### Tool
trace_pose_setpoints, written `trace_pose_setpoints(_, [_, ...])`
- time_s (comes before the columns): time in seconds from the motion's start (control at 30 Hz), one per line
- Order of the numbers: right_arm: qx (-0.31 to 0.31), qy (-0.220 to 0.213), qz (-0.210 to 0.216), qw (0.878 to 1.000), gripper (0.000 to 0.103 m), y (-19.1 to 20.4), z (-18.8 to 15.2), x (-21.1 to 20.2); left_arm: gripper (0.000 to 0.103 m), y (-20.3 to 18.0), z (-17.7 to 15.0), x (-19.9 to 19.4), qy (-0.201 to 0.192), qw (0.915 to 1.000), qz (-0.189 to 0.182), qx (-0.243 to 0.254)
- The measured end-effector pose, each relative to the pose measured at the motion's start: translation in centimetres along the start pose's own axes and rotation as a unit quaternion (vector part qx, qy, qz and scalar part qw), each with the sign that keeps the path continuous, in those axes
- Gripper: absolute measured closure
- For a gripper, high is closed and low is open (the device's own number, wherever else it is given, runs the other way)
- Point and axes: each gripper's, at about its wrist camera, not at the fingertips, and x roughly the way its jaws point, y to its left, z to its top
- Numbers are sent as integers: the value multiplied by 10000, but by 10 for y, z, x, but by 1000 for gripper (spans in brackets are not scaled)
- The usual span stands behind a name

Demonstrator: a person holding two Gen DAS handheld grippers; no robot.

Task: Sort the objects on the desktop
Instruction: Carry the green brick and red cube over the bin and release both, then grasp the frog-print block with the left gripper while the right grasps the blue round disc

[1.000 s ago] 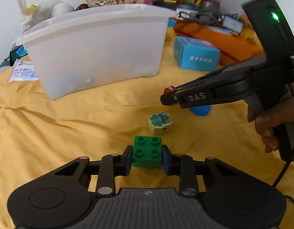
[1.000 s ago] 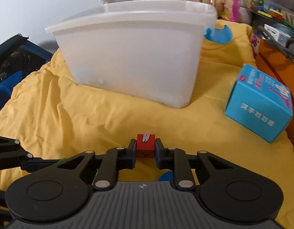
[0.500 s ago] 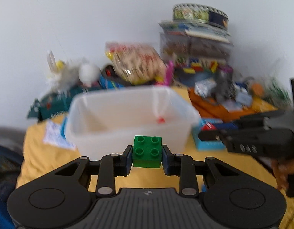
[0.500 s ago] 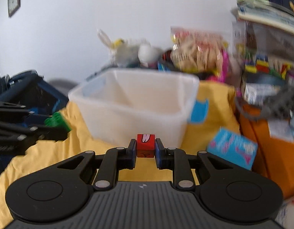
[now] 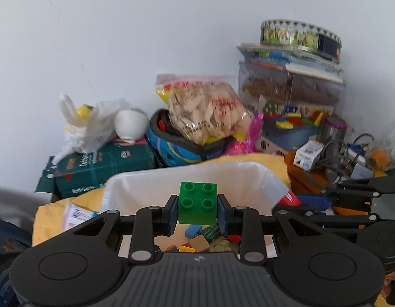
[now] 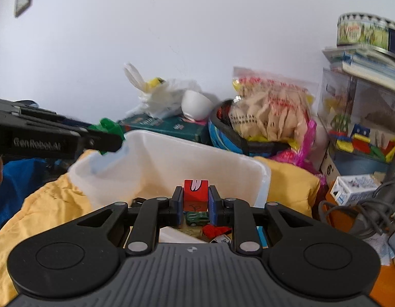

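White bin's (image 5: 136, 186) contents (image 5: 197, 240) mostly hidden.

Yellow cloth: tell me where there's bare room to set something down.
Bare yellow cloth lies left of the white bin, and a smaller patch to its right. The bin floor is crowded with toys; the back wall is piled with clutter.

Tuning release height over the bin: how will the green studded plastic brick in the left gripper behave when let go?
The green studded plastic brick looks rigid: the left gripper clamps its flat sides with no visible flex. It is probably light and hollow. Boxy, so unlikely to roll, though it may bounce off the small toys already in the white plastic bin.
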Motion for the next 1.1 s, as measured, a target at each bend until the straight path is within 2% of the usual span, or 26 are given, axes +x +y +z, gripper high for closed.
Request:
trace_pose_setpoints(0.03, [38, 26, -11, 10000, 80, 0, 0, 3, 68, 0, -1, 8, 99, 9999, 23, 12])
trace_pose_setpoints(0.1, [53, 111, -83, 9999, 72, 1, 1, 11, 65, 0, -3, 19, 258, 9997, -12, 5])
trace_pose_setpoints(0.13, [33, 141, -104, 9998, 61, 2, -1, 12, 61, -1, -5, 18, 250, 9997, -42, 10])
trace_pose_setpoints(0.2, [-80, 143, -102, 9998, 57, 6, -3, 11, 45, -2, -9, 12, 173, 9998, -25, 46])
trace_pose_setpoints(0.33, [-296, 45, -120, 9995, 51, 10, -10, -7, 43, -13, -18, -11, 89, 9995, -95, 277])
trace_pose_setpoints(0.43, [-184, 60, 24, 9998, 26, 6, -18, -21, 38, -23, -32, -36, -30, 9990, -295, 348])
trace_pose_setpoints(0.47, [-192, 51, 2, 9998, 23, 6, -22, -25, 35, -25, -38, -43, -51, 9987, -395, 324])
trace_pose_setpoints(0.67, [-528, 216, -197, 9982, 23, 8, -62, -55, 34, -47, -87, -65, 180, 9974, -387, 575])
trace_pose_setpoints(0.77, [-644, 435, -260, 9966, 23, 10, -86, -63, 34, -58, -115, -65, 450, 9960, -507, 585])
trace_pose_setpoints(0.93, [-453, 995, -264, 9937, 23, 9, -125, -64, 35, -74, -151, -57, 955, 9923, -508, 612])
trace_pose_setpoints(1.1, [-120, 1353, -142, 9906, 23, 7, -150, -65, 35, -81, -170, -45, 1346, 9877, -495, 626])
